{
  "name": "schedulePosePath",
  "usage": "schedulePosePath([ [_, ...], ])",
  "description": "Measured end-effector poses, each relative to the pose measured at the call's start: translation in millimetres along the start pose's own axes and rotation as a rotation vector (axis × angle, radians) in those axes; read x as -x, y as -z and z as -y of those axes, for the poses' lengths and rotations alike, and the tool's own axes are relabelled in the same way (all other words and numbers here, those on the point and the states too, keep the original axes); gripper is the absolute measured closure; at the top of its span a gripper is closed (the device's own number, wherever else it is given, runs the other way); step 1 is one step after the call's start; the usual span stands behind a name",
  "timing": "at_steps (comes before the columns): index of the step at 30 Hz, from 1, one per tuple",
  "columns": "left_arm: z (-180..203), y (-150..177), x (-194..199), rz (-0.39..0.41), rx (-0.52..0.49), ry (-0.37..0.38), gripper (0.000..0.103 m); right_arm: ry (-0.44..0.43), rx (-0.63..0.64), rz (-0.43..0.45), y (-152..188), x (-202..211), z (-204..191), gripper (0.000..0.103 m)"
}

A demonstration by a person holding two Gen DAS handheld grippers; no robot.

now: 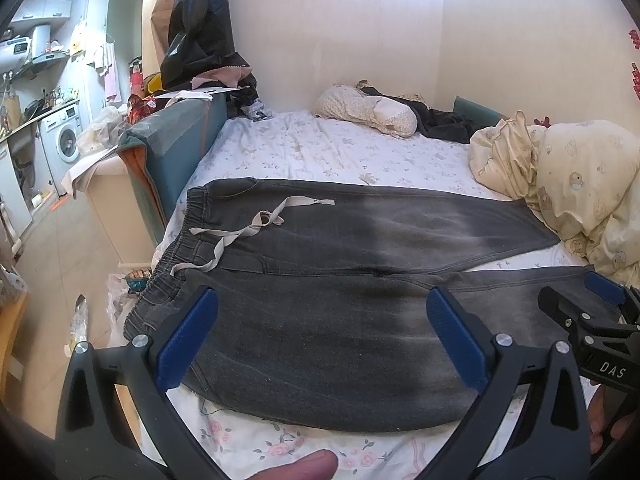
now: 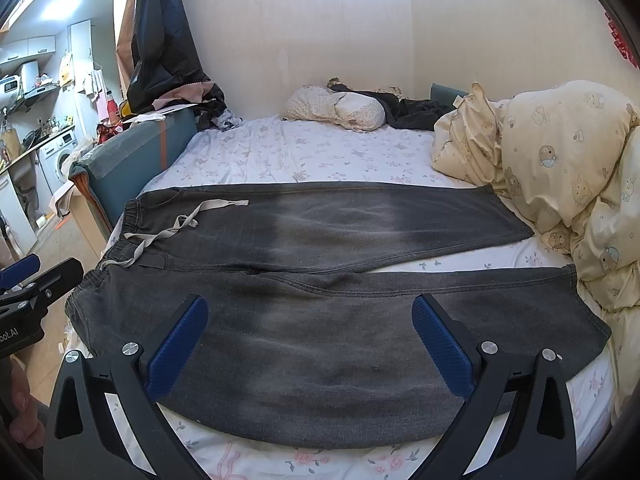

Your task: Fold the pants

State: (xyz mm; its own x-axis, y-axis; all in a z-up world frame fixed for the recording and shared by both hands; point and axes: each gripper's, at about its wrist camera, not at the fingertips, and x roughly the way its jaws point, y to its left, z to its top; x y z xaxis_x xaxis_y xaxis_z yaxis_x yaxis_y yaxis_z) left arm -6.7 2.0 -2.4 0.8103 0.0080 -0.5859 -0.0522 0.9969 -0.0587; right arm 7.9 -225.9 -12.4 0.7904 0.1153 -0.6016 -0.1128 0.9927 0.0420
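Dark grey pants (image 1: pixel 320 328) lie flat across the bed, waistband at the left with a beige drawstring (image 1: pixel 240 232), both legs spread to the right. They also show in the right wrist view (image 2: pixel 320 340). My left gripper (image 1: pixel 322 308) is open, held above the near leg close to the waistband. My right gripper (image 2: pixel 310 316) is open above the middle of the near leg. The right gripper shows at the right edge of the left wrist view (image 1: pixel 592 320); the left gripper shows at the left edge of the right wrist view (image 2: pixel 36 280).
A floral sheet (image 2: pixel 300 148) covers the bed. A cream duvet (image 2: pixel 560 168) is bunched at the right, touching the leg ends. A pillow (image 2: pixel 340 108) and dark clothes lie at the far wall. A teal headboard (image 1: pixel 176 140) and kitchen lie to the left.
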Motion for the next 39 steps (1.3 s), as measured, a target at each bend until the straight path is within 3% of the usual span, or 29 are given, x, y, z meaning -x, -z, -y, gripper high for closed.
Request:
schedulePosePath([
  [7, -12, -12, 2, -0.05, 0.05, 0.028, 0.0, -0.001, -0.017, 0.014, -2, 3, 3, 0.0],
  [12, -38, -23, -12, -0.084, 0.078, -0.046, 0.0, -0.014, -0.064, 0.015, -8, 6, 11, 0.0],
  [14, -66, -26, -26, -0.131, 0.145, -0.091, 0.0, -0.022, -0.077, 0.011, -9, 7, 16, 0.0],
  [18, -155, -23, -51, -0.209, 0.342, -0.233, 0.001, -0.025, -0.104, 0.005, -9, 10, 26, 0.0],
  [23, -231, -8, -63, -0.253, 0.436, -0.38, 0.003, -0.035, -0.124, 0.008, -13, 12, 32, 0.0],
  [27, -258, 27, -90, -0.349, 0.52, -0.36, 0.005, -0.07, -0.182, -0.018, -15, 6, 39, 0.0],
  [30, -256, 56, -121, -0.453, 0.591, -0.305, 0.02, -0.085, -0.208, -0.047, -13, -1, 40, 0.0],
  [31, -254, 66, -129, -0.468, 0.633, -0.297, 0.032, -0.085, -0.215, -0.057, -12, -3, 40, 0.0],
  [34, -246, 76, -139, -0.421, 0.734, -0.246, 0.034, -0.055, -0.225, -0.047, -9, -3, 43, 0.0],
  [37, -240, 80, -151, -0.42, 0.743, -0.271, 0.034, -0.026, -0.211, -0.037, -6, -1, 45, 0.0],
  [39, -244, 83, -156, -0.427, 0.764, -0.271, 0.041, -0.02, -0.215, -0.047, -4, -3, 48, 0.0],
])
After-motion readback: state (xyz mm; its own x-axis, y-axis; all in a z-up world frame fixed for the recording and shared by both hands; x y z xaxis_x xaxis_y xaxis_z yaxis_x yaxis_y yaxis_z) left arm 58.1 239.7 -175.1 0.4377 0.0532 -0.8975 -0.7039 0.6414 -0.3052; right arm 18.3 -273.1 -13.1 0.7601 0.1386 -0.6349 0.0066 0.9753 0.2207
